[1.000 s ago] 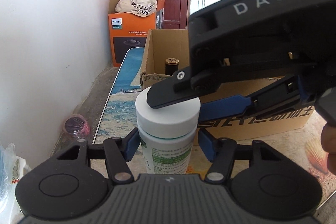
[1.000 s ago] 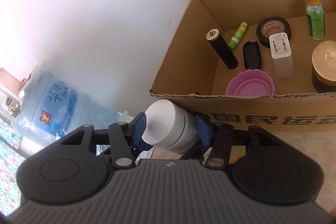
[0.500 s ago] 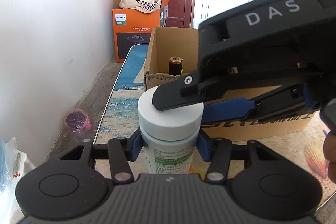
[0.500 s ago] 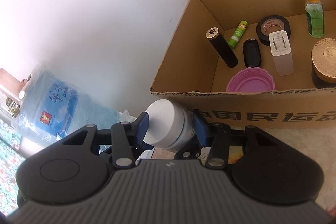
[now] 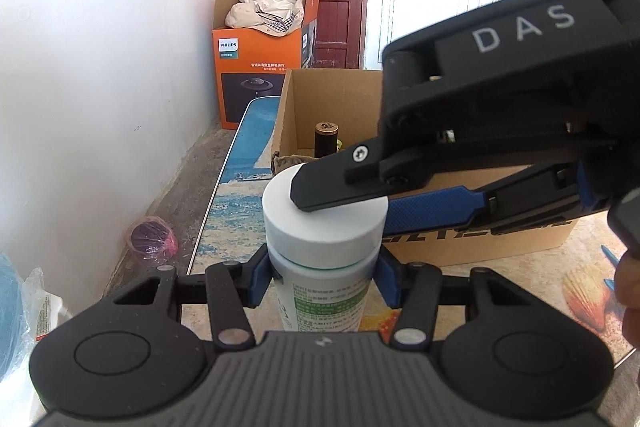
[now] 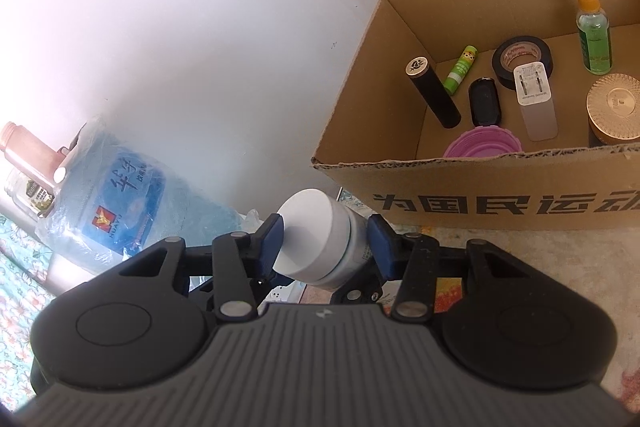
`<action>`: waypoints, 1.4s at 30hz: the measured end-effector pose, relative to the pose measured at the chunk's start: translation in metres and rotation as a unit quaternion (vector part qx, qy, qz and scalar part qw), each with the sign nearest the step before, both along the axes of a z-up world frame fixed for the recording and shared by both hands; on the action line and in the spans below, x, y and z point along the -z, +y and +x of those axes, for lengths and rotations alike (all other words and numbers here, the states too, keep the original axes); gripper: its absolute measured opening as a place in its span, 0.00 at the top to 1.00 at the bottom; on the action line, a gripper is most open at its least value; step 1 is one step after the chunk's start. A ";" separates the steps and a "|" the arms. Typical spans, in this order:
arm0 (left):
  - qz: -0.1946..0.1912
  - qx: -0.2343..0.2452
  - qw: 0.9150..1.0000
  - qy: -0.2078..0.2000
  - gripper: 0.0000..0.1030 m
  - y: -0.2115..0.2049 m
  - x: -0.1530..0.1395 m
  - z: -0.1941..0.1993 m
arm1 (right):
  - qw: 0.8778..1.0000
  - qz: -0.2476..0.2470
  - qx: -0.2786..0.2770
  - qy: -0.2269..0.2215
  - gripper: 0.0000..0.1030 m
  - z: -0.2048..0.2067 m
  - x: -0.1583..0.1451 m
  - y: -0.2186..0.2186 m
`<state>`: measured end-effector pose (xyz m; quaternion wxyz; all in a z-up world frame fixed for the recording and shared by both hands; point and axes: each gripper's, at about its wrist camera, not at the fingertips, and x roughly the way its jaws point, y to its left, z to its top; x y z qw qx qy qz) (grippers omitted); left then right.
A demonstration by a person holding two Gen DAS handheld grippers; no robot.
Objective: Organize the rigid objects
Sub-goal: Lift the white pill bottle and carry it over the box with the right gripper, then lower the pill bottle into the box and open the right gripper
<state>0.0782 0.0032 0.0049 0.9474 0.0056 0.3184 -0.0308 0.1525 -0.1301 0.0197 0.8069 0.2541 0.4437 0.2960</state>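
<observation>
Tools, left (image 5: pixel 322 277) and right (image 6: pixel 326 245), both clamp white-capped bottle (image 5: pixel 324 247) beside cardboard box (image 6: pixel 500 187).

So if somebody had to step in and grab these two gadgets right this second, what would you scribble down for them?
Left hand-held gripper: its jaws have just been closing and are now shut on the body of the white bottle, which stands upright.
Right hand-held gripper: shut on the bottle's white cap.
Cardboard box, just beyond the bottle, already holds a black tube, glue stick, tape roll, dropper bottle, purple lid, gold-lidded jar and a few others.
Done: those items are boxed.
Left: the bottle is not in the box yet.
</observation>
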 end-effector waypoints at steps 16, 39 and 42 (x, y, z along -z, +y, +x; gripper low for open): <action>0.037 -0.010 0.996 -0.079 0.48 -0.005 -0.057 -0.028 | 0.996 0.032 -0.021 -0.086 0.55 -0.041 -0.071 -0.005; -0.032 0.158 0.987 -0.023 0.48 -0.133 -0.082 0.138 | 0.989 -0.029 0.107 -0.101 0.55 0.047 -0.126 -0.176; -0.028 0.162 0.986 0.009 0.48 -0.146 -0.058 0.159 | 0.990 -0.026 0.119 -0.075 0.55 0.064 -0.098 -0.198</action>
